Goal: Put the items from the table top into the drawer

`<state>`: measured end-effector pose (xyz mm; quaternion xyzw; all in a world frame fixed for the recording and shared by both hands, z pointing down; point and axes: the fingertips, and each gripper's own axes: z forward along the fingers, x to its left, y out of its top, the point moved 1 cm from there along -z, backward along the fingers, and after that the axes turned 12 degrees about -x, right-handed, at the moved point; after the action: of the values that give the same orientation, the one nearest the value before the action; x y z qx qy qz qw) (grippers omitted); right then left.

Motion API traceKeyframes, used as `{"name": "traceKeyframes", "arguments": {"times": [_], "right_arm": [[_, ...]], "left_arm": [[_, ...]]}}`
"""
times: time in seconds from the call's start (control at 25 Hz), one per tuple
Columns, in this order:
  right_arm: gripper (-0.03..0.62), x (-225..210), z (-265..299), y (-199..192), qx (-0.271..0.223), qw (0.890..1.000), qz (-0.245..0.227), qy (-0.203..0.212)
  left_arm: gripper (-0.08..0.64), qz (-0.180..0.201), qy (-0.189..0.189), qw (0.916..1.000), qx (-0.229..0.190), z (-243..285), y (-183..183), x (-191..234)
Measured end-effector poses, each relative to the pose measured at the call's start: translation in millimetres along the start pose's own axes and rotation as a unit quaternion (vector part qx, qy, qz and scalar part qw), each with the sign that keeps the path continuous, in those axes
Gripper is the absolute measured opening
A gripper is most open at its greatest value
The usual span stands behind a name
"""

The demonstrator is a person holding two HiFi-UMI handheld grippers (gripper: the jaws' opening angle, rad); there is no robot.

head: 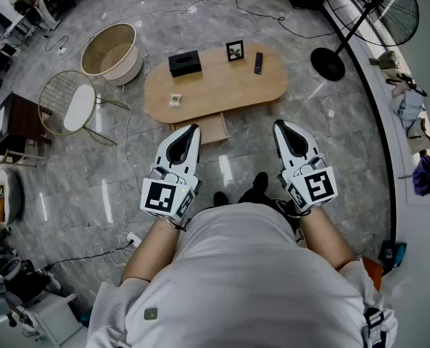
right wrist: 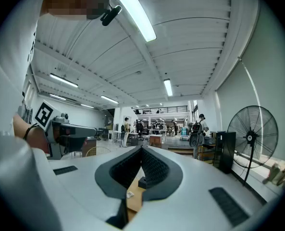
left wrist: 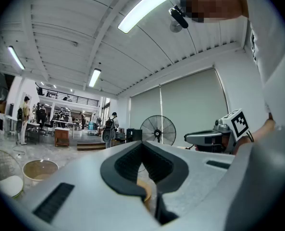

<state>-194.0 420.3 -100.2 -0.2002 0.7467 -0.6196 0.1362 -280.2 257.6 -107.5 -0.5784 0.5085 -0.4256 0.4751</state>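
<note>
The left gripper (head: 188,133) and the right gripper (head: 283,129) are both clenched on nothing. The person holds them level, side by side, short of the table (head: 222,89), likely because no reach has started yet. On the table top sit a black box (head: 185,63), a picture frame (head: 235,50), a remote (head: 259,62) and a small white item (head: 175,99), and the drawer (head: 211,127) on the table's near side juts out a little, seemingly ready for them.

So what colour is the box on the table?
The box is black; the head view shows it best.
</note>
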Motion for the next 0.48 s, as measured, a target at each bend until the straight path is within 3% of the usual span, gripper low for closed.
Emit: {"name": "traceKeyframes", "arguments": {"times": [0.48], "right_arm": [[0.025, -83.3, 3.8, -12.3, 0.000, 1.000, 0.009, -0.002]], "left_arm": [[0.009, -0.005, 0.001, 0.9999, 0.014, 79.4, -26.9, -25.9]]}}
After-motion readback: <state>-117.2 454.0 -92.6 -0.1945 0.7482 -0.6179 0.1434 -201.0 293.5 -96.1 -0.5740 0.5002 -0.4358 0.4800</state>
